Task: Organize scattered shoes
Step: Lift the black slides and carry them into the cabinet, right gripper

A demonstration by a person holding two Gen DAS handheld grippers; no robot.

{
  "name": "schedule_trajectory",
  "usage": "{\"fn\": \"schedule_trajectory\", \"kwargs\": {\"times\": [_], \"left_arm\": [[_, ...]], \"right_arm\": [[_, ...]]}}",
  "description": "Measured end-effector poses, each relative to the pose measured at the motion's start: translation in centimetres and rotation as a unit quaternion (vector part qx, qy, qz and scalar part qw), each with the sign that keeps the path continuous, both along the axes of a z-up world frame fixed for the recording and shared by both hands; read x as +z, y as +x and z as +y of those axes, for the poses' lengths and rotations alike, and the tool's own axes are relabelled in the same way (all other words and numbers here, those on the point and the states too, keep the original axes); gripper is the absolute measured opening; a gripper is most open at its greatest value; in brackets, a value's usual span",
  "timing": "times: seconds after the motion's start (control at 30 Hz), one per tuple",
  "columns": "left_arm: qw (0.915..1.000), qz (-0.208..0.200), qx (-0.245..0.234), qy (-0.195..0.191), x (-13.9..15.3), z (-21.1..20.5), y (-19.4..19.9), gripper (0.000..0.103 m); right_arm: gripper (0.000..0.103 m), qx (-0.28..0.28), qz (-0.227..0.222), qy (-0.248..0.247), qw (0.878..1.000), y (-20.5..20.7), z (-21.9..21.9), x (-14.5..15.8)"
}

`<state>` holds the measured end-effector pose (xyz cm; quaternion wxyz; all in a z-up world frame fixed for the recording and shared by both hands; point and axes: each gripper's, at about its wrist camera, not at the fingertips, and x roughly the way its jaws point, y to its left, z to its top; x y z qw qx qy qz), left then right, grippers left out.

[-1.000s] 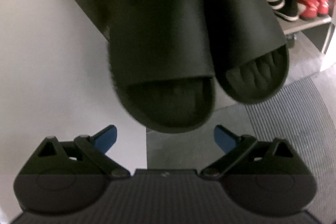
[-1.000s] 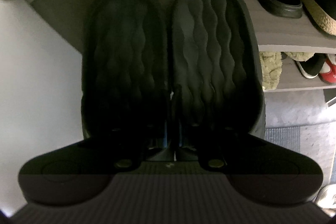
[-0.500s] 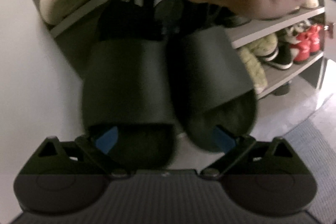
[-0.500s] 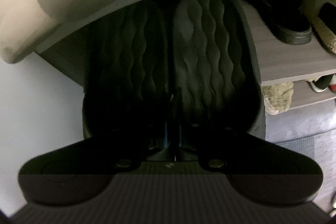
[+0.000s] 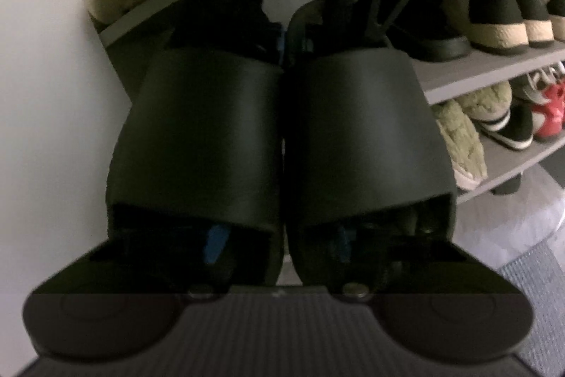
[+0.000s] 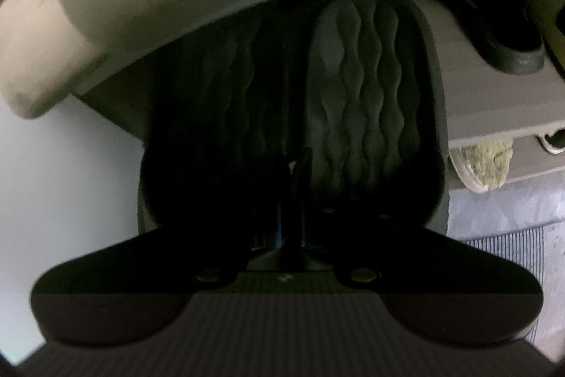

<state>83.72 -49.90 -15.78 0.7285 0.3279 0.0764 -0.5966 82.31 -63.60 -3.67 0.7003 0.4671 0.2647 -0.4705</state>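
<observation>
2 black slides [image 6: 293, 115] at the shoe rack [image 5: 487, 73].
Right gripper [image 6: 290, 221] pinched both inner edges together; left gripper [image 5: 279, 241] spread wide, fingers inside the toe openings.

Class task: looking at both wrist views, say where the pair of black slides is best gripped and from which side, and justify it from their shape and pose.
Grip the pair of black slides at the heel end, pinching the two inner edges where the shoes meet, coming in from behind the heels. They lie side by side, so one pinch carries both. The right gripper already does this; toes point at the shelf.
</observation>
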Motion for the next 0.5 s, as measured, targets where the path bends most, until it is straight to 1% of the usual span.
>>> {"fn": "schedule_trajectory", "kwargs": {"times": [0.07,0.13,0.17,0.2,0.23,0.3,0.4,0.5], "left_arm": [[1.0,0.001,0.006,-0.001,0.2,-0.3,-0.1,0.039],[1.0,0.006,0.006,0.003,0.4,-0.3,0.1,0.032],[0.9999,0.009,0.004,0.007,0.6,-0.2,0.3,0.032],[1.0,0.008,-0.002,0.005,0.6,-0.3,0.2,0.032],[1.0,0.007,-0.006,-0.001,0.6,-0.4,0.1,0.033],[0.9999,0.005,-0.011,-0.006,0.7,-0.5,0.1,0.032],[0.9998,0.003,-0.018,-0.012,1.0,-0.9,-0.1,0.031],[0.9996,0.0,-0.024,-0.011,1.1,-1.1,0.2,0.031]], "right_arm": [[0.017,0.016,-0.006,-0.002,1.0,0.1,-0.8,0.1],[0.018,0.026,-0.006,-0.011,1.0,0.0,-1.0,0.5],[0.019,0.031,-0.006,-0.015,0.999,-0.1,-1.1,0.7],[0.023,0.033,-0.006,-0.019,0.999,-0.2,-1.2,0.8],[0.023,0.031,-0.014,-0.024,0.999,-0.6,-1.2,0.9],[0.026,0.027,-0.03,-0.035,0.999,-1.3,-1.3,1.2],[0.031,0.014,-0.033,-0.042,0.999,-2.5,-1.3,1.6],[0.033,0.036,-0.02,-0.061,0.997,-3.2,-0.7,2.2]]}}
